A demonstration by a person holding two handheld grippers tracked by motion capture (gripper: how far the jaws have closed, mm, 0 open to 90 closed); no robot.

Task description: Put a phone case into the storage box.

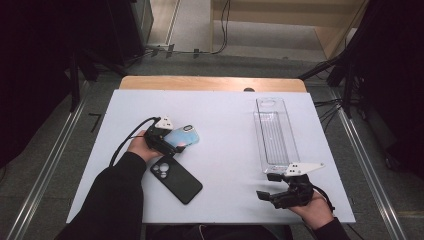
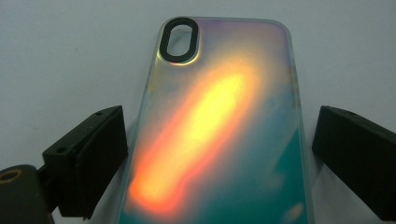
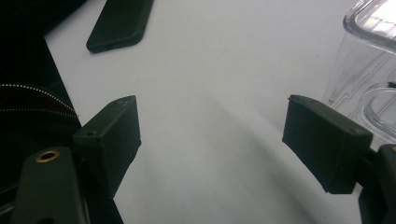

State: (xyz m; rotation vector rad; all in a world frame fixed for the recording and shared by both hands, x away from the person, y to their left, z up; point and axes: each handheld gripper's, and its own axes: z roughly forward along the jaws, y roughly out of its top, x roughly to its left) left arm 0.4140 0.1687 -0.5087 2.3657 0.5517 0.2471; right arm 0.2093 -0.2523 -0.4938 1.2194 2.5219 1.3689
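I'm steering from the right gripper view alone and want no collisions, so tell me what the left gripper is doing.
Observer: The left gripper sits at the table's left over an iridescent phone case; the case lies between its jaws, with gaps on both sides, so not clamped.
Operator: Say what that dark slab at my top left is.
Observer: A black phone case, camera cutouts up, lying flat just on the near side of the left hand.
Operator: Describe the clear thing on my right in full.
Observer: A long clear plastic tray running away from the right gripper toward the far edge, nothing visible inside.
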